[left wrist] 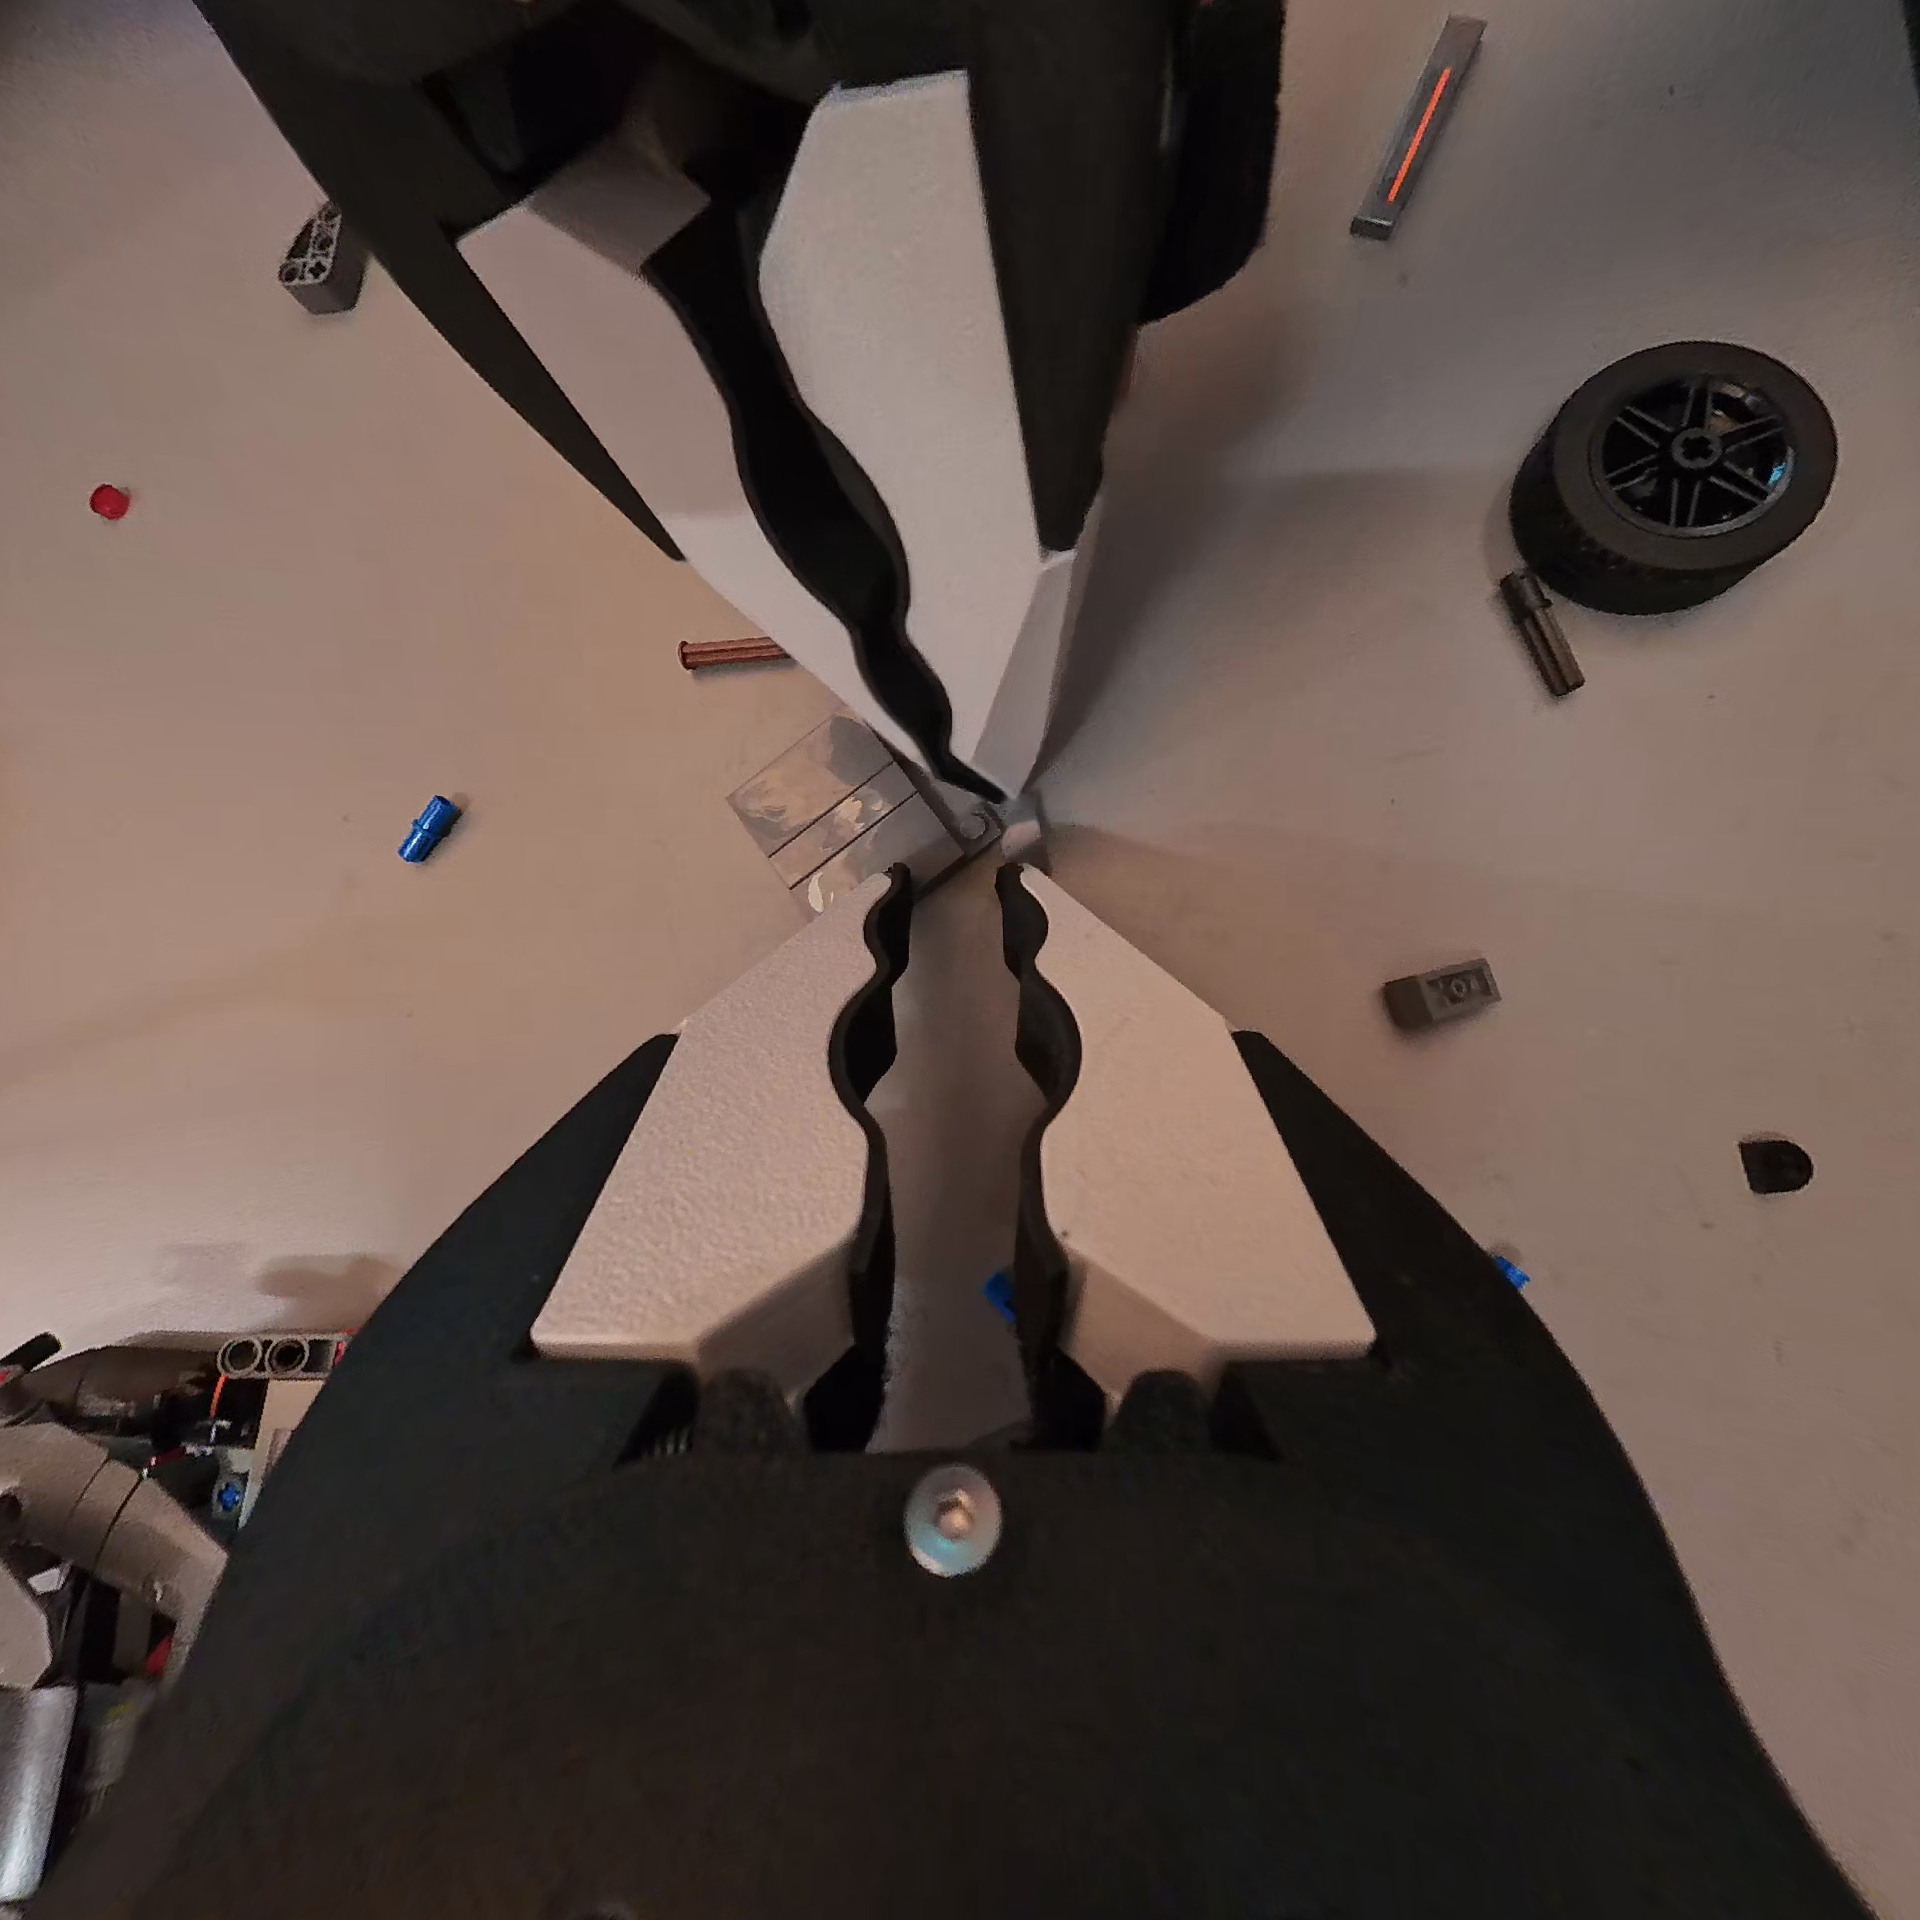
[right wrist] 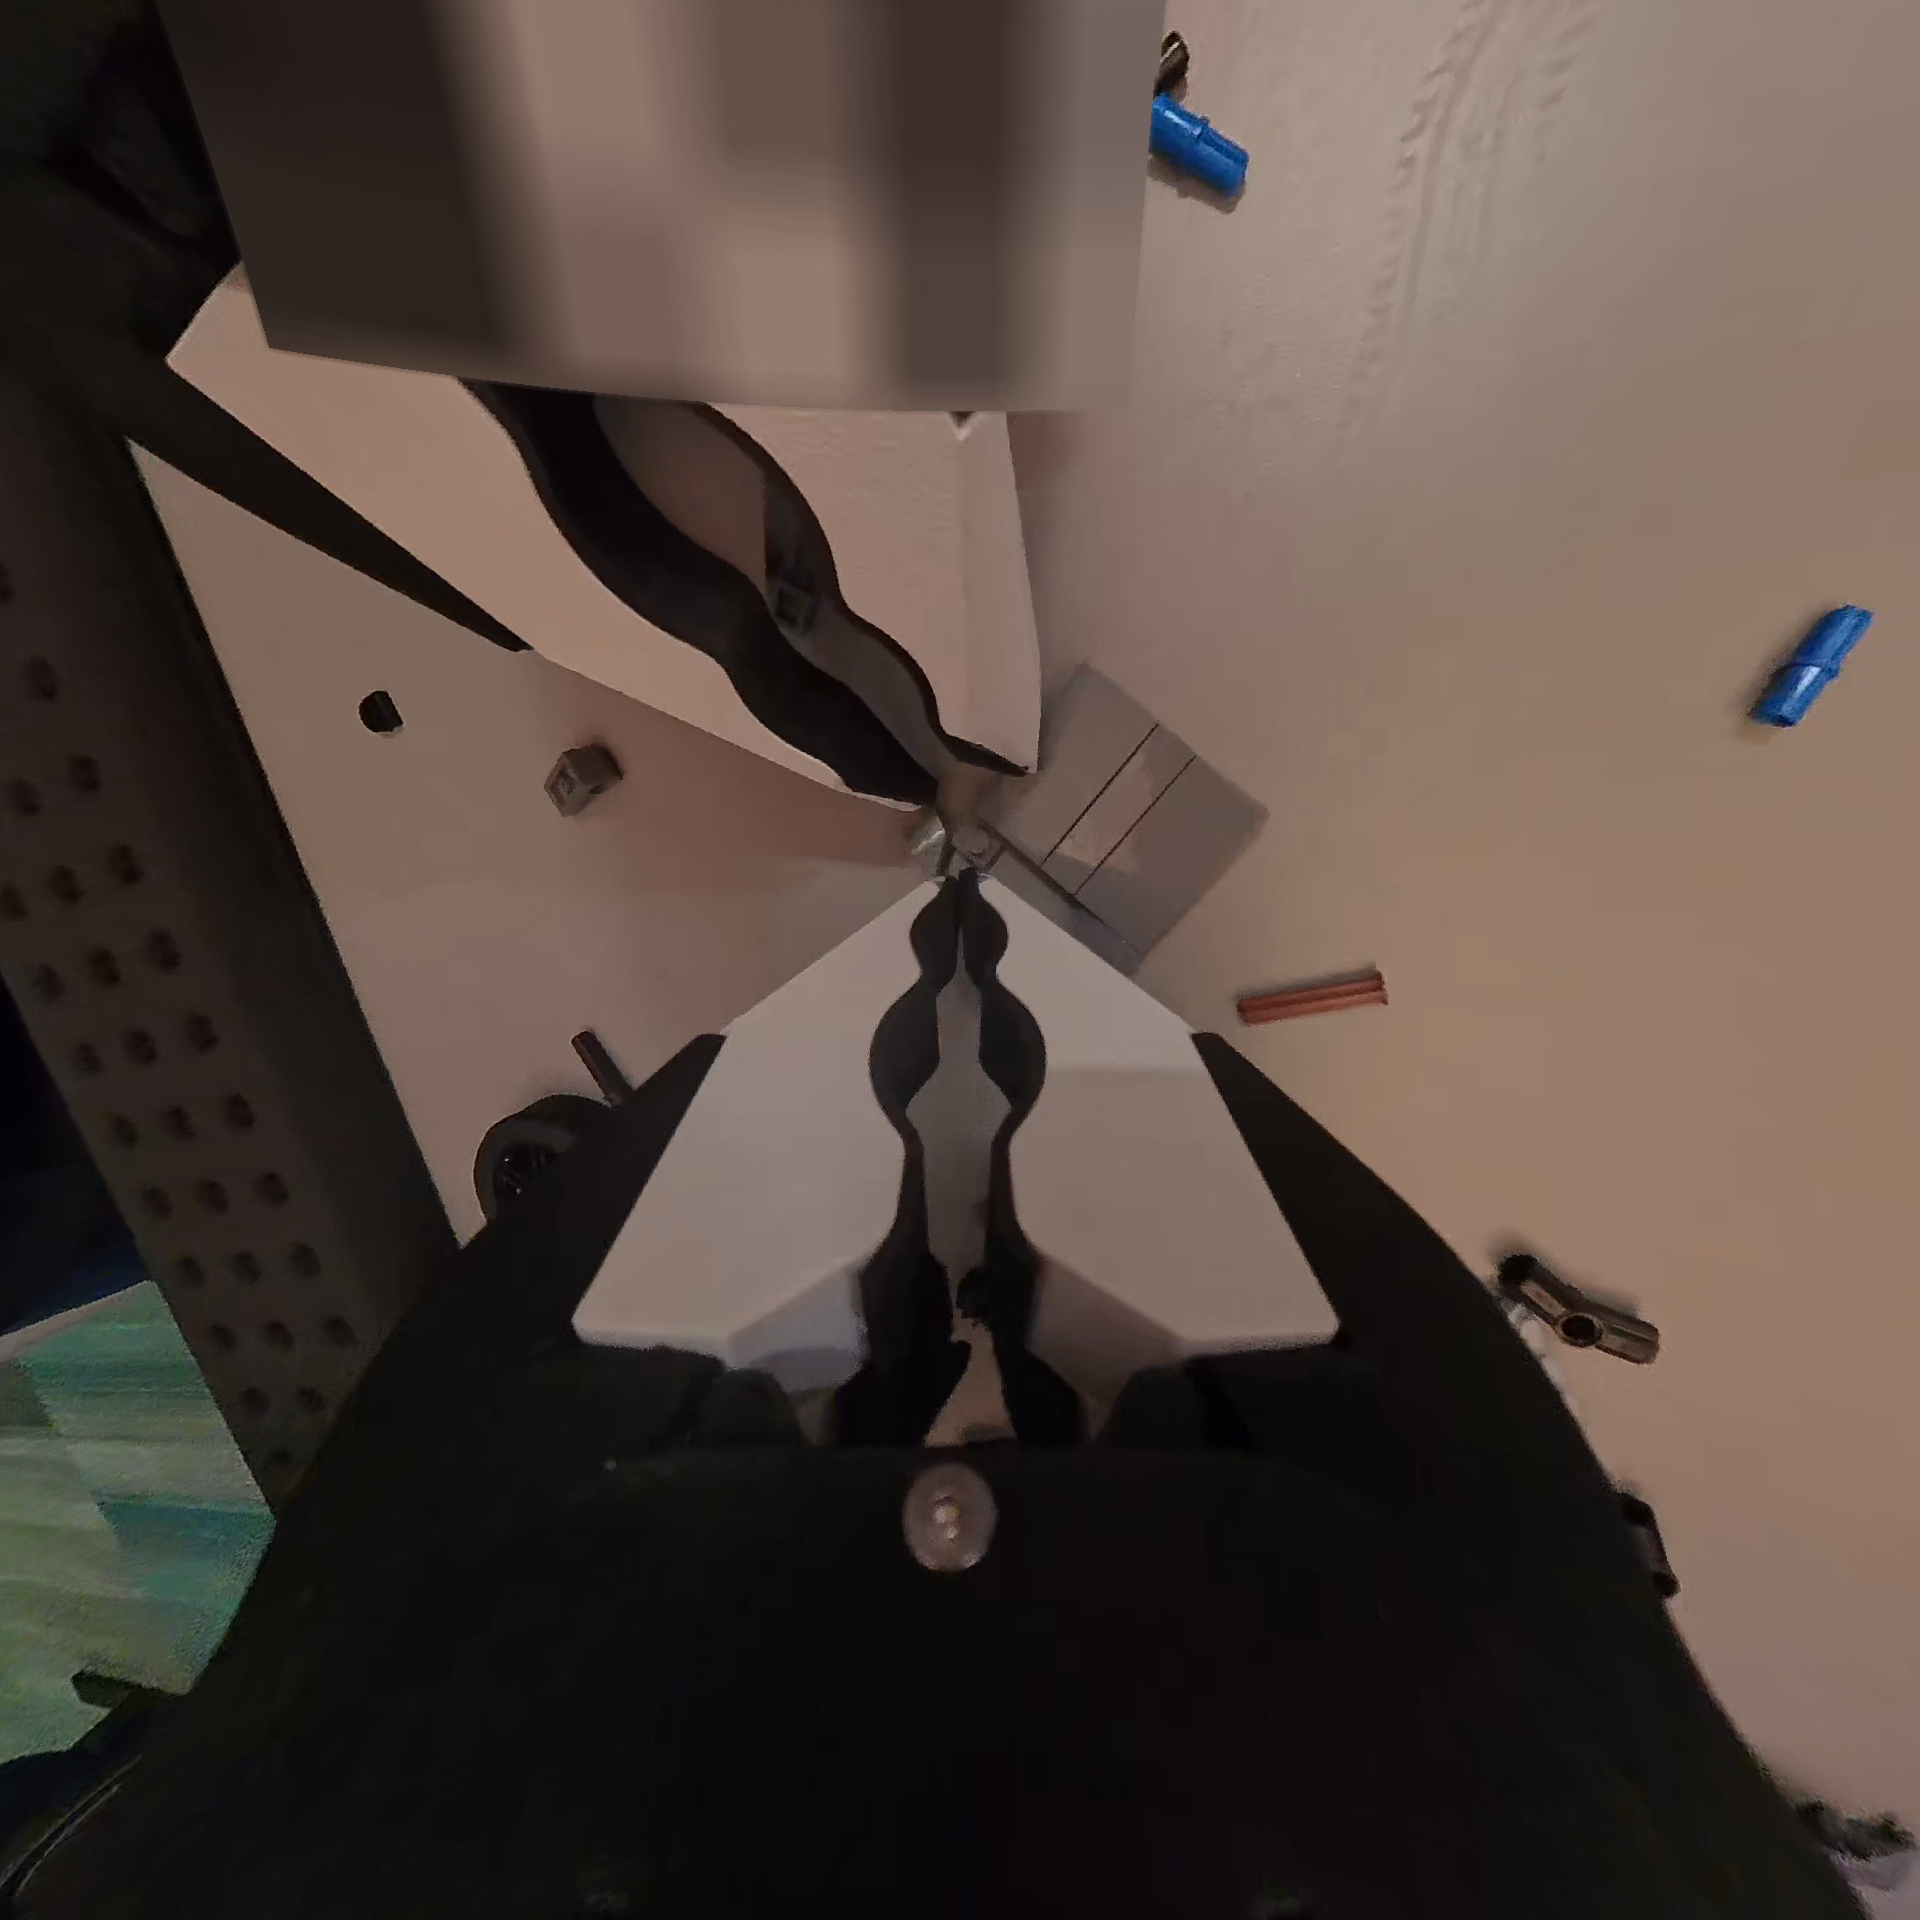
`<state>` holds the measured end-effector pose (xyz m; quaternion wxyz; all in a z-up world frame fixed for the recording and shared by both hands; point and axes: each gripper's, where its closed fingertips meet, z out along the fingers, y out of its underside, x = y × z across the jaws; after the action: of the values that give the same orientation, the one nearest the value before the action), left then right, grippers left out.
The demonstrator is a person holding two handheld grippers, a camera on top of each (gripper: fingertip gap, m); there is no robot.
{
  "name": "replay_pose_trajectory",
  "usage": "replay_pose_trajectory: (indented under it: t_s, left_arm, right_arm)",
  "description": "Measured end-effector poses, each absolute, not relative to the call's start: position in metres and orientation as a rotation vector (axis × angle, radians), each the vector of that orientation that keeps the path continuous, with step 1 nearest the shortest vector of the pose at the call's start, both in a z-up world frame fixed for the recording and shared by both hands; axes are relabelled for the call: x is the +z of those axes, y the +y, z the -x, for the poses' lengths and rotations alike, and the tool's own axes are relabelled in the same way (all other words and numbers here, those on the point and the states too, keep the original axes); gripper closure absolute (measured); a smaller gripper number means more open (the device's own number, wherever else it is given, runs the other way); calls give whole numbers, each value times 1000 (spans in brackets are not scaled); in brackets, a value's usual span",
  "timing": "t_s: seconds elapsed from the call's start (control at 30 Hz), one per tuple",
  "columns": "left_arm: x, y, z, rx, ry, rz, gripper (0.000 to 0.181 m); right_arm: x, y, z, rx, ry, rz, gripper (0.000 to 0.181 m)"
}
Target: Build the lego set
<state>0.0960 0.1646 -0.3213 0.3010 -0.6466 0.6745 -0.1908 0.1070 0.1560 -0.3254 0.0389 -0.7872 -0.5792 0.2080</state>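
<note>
Centrally, a grey tiled plate point(left wrist: 831, 805) lies flat on the white table point(left wrist: 1351, 831), with a small grey piece point(left wrist: 977, 826) at its corner, where both tools meet. The right gripper point(right wrist: 958, 891) has its jaws clenched on that small piece, tips pressed together with no gap. The left gripper point(left wrist: 954, 878) has its jaws released, tips apart just short of the piece; contact cannot be confirmed.

Near the plate lies a brown rod point(left wrist: 727, 655). Farther off: a blue pin point(left wrist: 428, 828), a red stud point(left wrist: 108, 502), a dark angled beam point(left wrist: 317, 260), a long dark strip with an orange line point(left wrist: 1418, 125), a black wheel point(left wrist: 1673, 473) with a black pin point(left wrist: 1542, 632) just beside it, a small grey brick point(left wrist: 1442, 990) and a small black piece point(left wrist: 1775, 1166). A partly built grey model point(left wrist: 104, 1507) sits at the table edge, well apart from the plate.
</note>
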Motion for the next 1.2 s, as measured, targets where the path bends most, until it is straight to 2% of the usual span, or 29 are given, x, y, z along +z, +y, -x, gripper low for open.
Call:
replay_pose_trajectory:
  t_s: [0.2,0.3,1.2]
  left_arm:
    - [-322,163,-96,-502,1802,1707,163]
    - [-322,163,-96,-496,1801,1709,163]
    - [-322,160,-101,-496,1794,1675,161]
  right_arm:
    - [-320,155,-106,701,-1753,2408,181]
    - [-324,153,-107,681,-1769,2433,171]
    - [-322,148,-109,722,-1745,2487,181]
